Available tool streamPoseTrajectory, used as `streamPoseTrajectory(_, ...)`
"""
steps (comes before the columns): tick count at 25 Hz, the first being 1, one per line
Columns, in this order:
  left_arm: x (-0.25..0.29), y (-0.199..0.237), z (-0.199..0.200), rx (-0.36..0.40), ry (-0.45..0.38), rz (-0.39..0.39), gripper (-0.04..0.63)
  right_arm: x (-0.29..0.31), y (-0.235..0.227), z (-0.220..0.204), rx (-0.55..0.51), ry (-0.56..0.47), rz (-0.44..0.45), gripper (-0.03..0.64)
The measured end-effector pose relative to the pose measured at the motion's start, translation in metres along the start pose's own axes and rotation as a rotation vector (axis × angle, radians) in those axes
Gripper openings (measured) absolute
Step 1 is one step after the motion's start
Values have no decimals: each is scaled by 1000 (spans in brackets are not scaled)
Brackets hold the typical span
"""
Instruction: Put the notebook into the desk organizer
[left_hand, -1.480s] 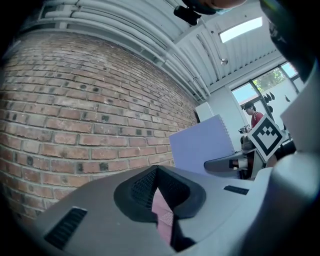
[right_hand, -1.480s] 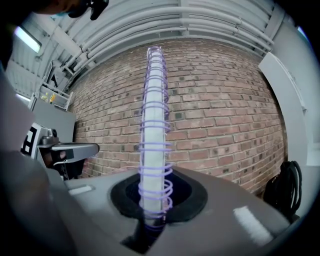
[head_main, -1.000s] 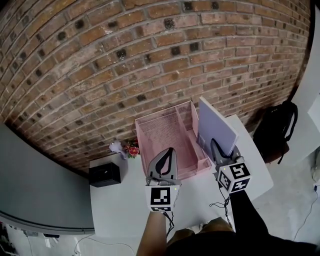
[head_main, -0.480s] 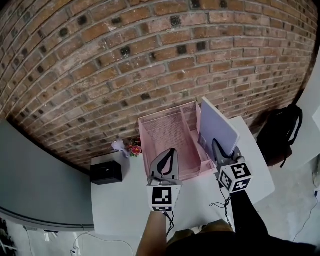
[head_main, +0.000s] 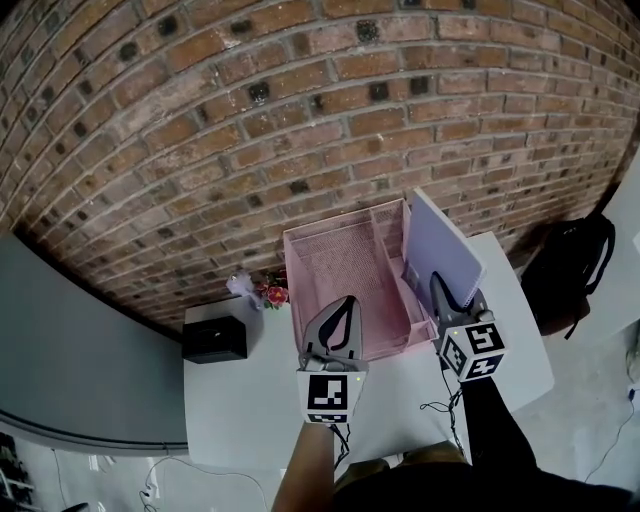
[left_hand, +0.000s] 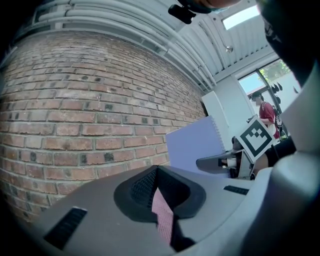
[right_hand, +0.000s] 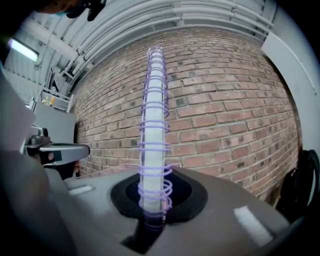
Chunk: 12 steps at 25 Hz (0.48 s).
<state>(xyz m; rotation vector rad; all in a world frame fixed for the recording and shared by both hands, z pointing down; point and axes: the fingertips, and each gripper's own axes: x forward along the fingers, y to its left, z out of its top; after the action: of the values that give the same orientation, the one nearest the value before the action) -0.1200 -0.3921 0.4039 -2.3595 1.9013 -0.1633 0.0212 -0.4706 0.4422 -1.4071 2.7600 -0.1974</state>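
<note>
- The right gripper (right_hand: 152, 200) had its fingers pinching the spiral-bound edge of the lavender notebook (head_main: 440, 250), which stood upright out of them.
- In the head view the notebook rose just beside the right wall of the pink mesh desk organizer (head_main: 296, 290). Whether its lower edge had entered the narrow right compartment could not be told.
- The left gripper (head_main: 345, 300) reached over the organizer's near edge. Its fingers were drawn together on a strip of the pink mesh wall.
- The organizer sat on the white table (head_main: 240, 400), its far end against the brick wall (head_main: 250, 130).
- A black box (head_main: 214, 342) and a small bunch of flowers (head_main: 270, 295) lay to the organizer's left, apart from it.
- A black backpack (head_main: 578, 265) rested on the floor to the right of the table.
</note>
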Motion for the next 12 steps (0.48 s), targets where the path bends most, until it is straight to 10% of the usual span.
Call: streamPoseTrajectory(12, 23, -3, -17, -8, 30, -28, 8, 36, -19, -19, 69, -39, -7, 31)
